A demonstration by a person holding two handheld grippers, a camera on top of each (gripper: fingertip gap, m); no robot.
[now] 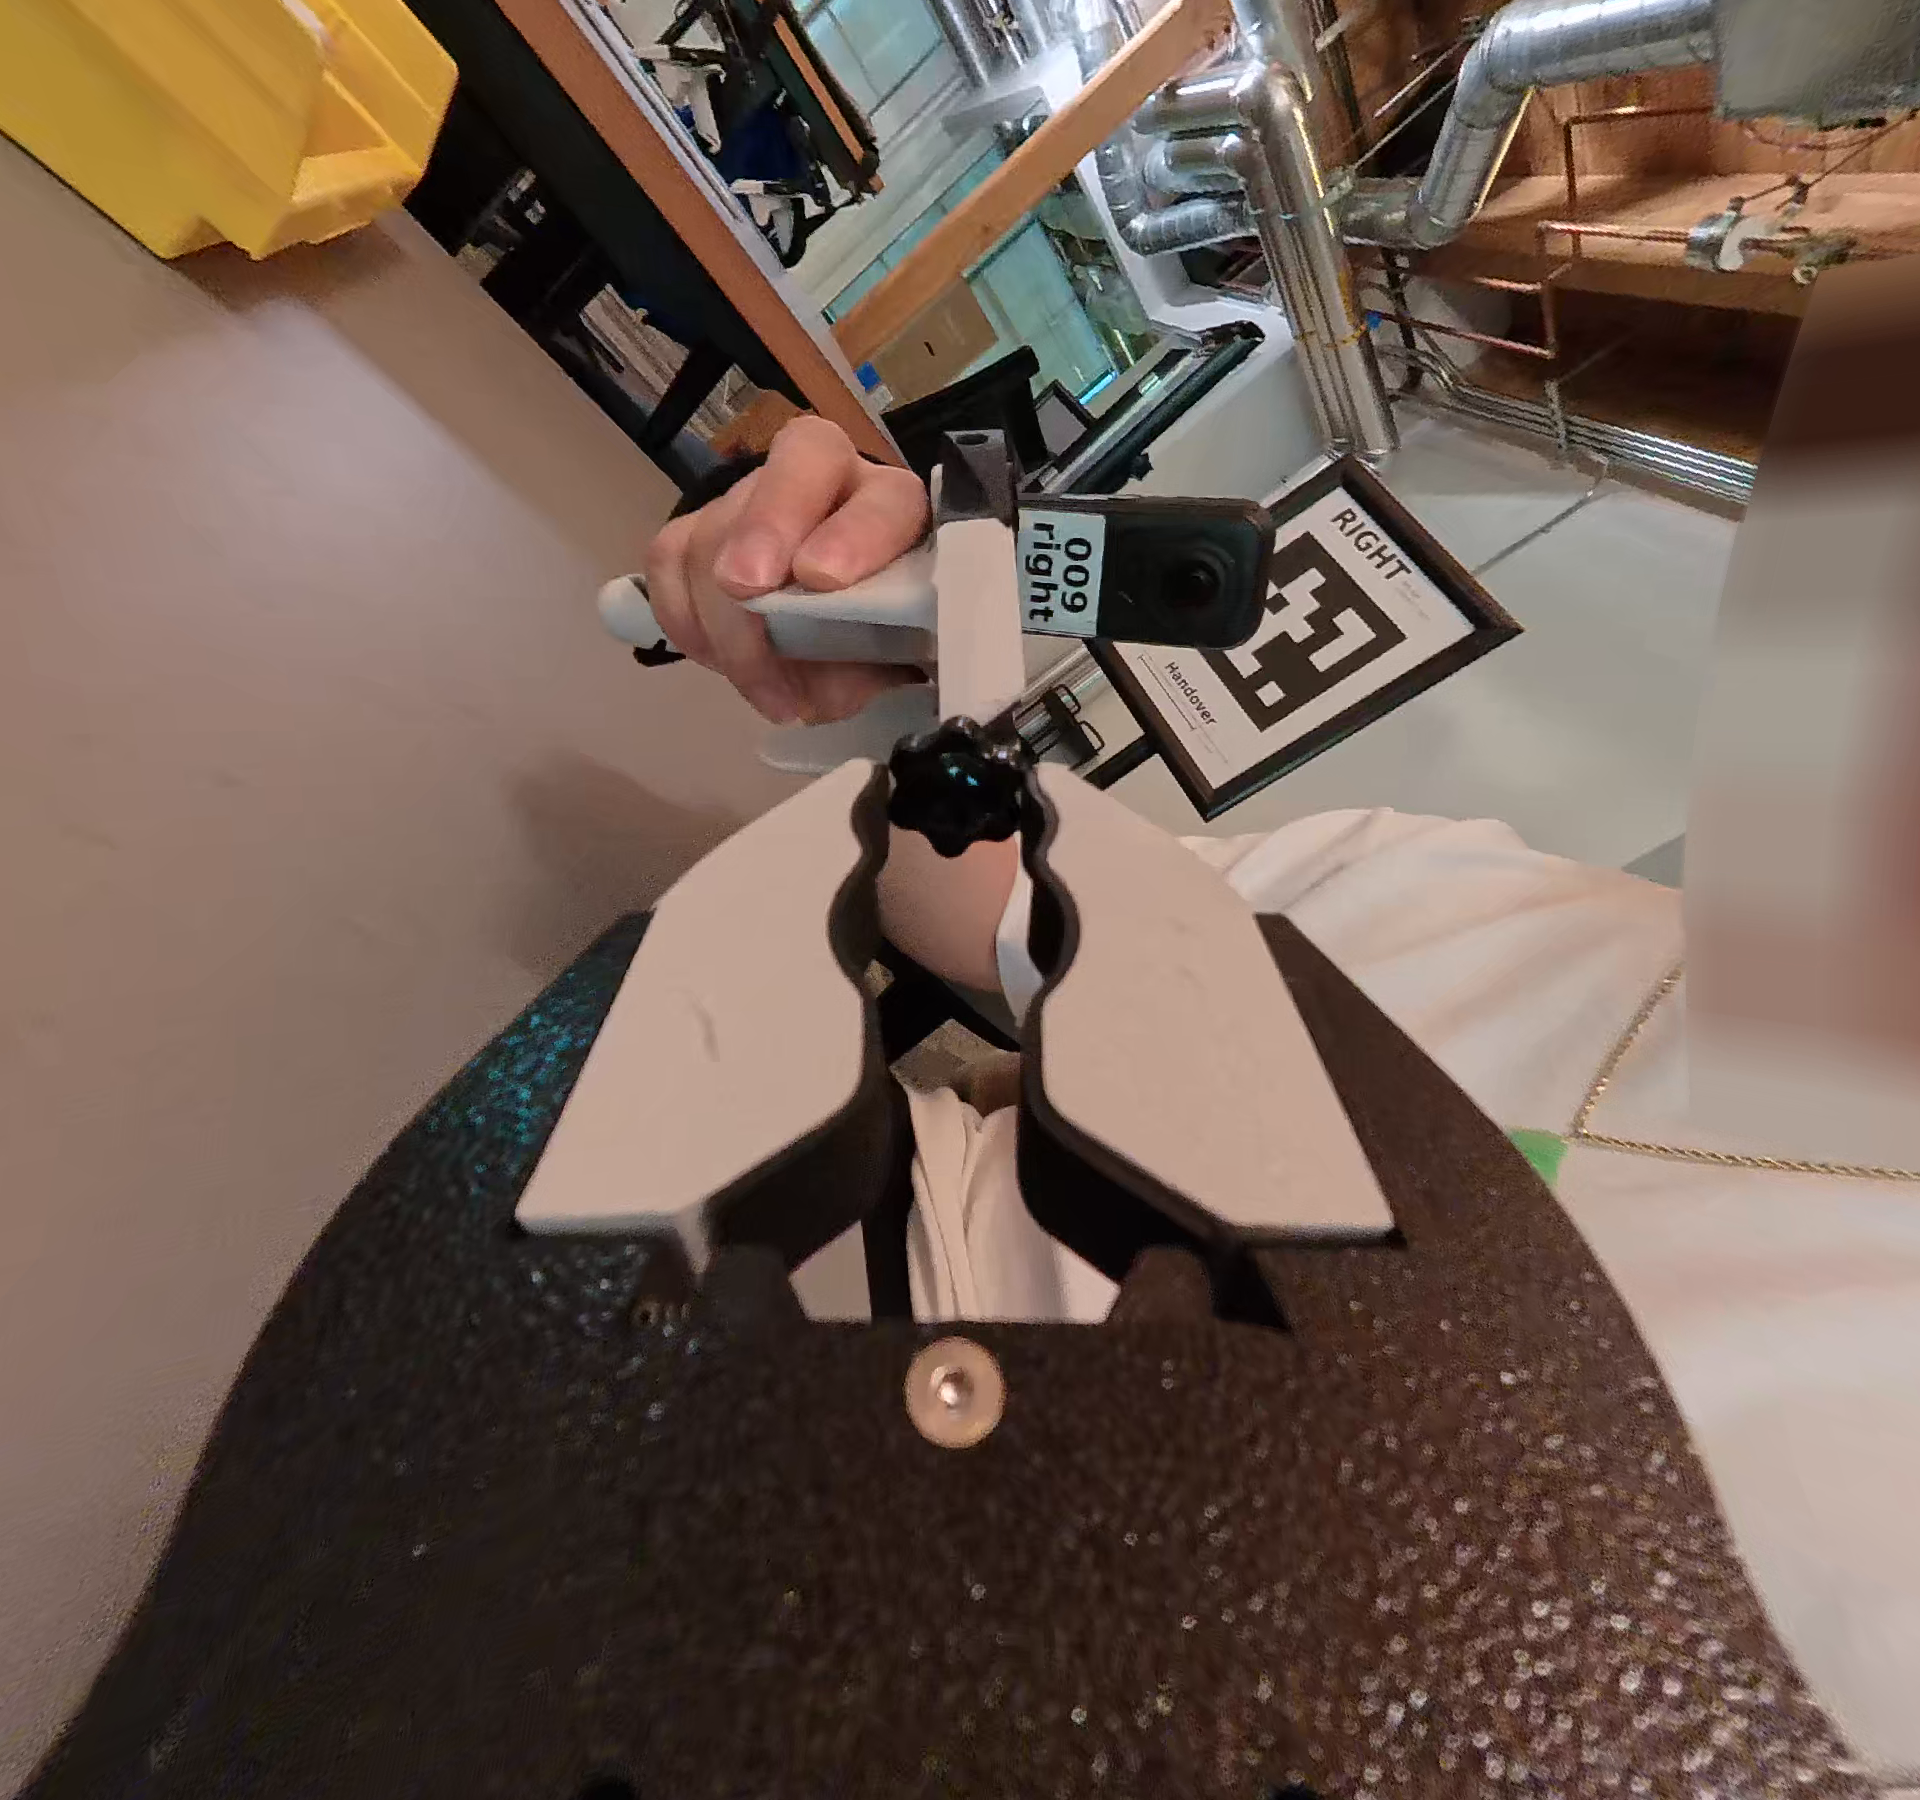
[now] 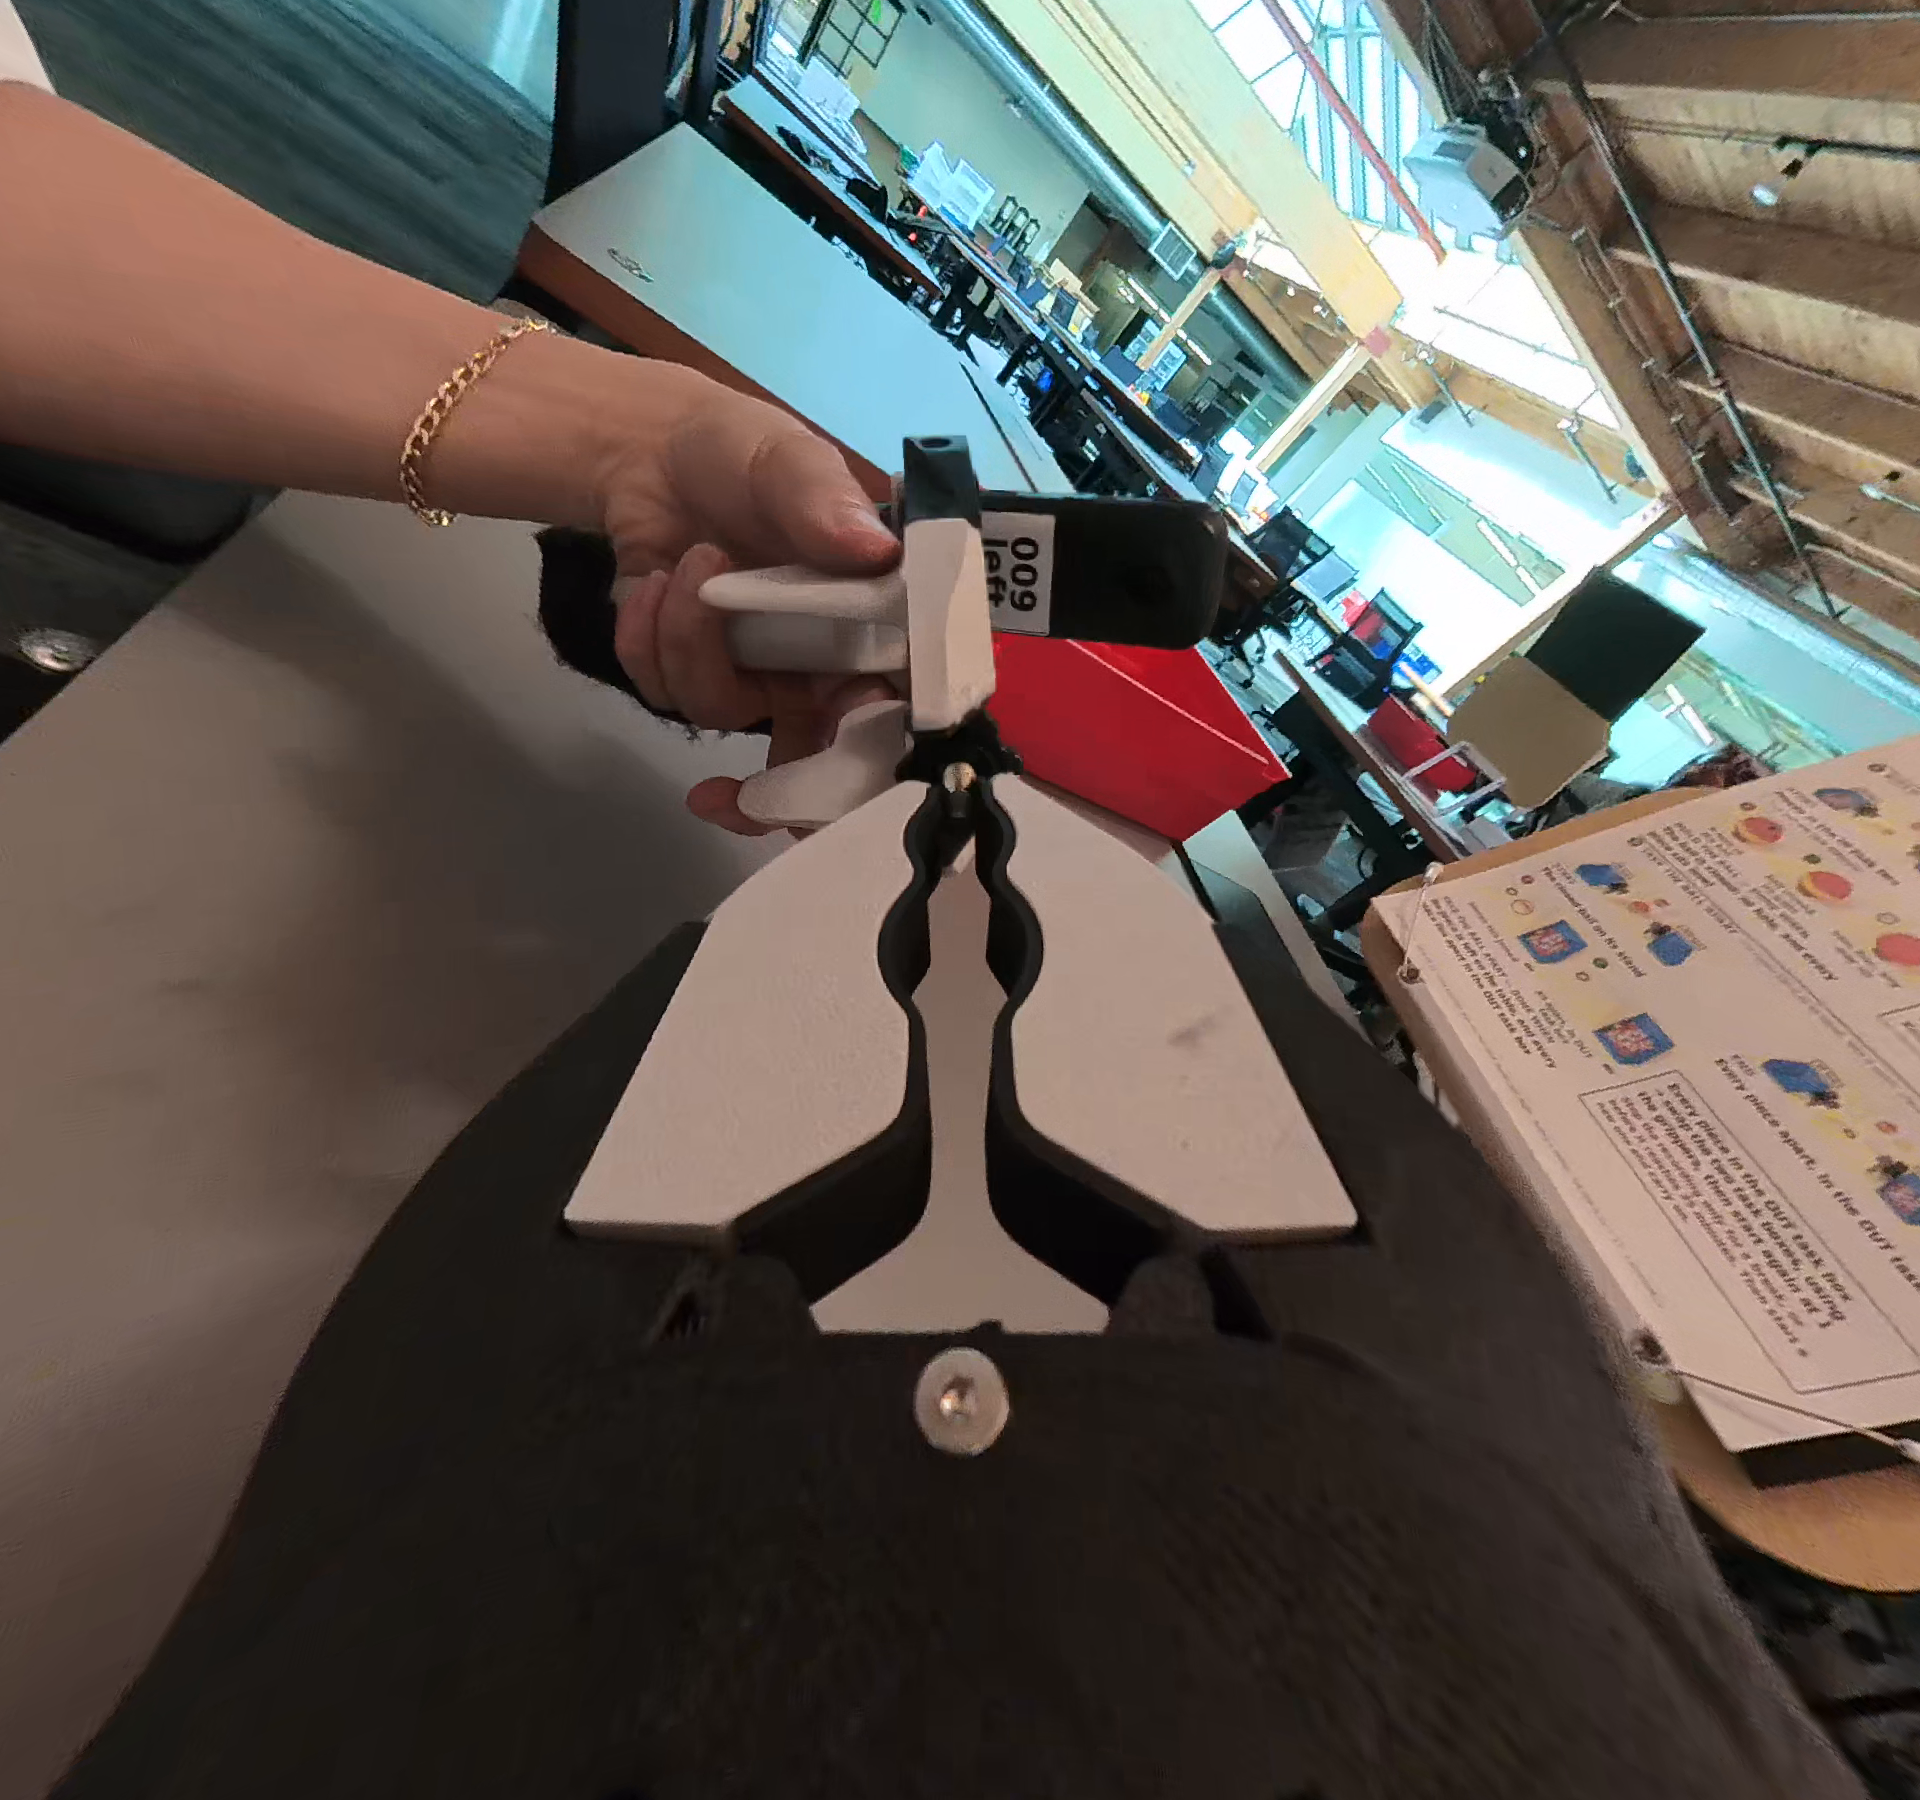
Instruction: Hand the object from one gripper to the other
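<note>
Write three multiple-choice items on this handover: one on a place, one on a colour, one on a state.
1. Where is the black knob?
A. lying on the table
B. between the left gripper's fingertips
C. on the floor

2. In the right wrist view, what colour is the bin behind the left gripper?
A. red
B. green
C. white

3. How do the right gripper's jaws stand?
A. wide open
B. nearly shut on the knob's screw
C. out of view

Answers:
1 B: the left wrist view shows the knob held in the air between that gripper's two tips.
2 A: a bright red box sits just past the left gripper.
3 B: only a narrow gap shows between the tips, with the screw in it.
</note>
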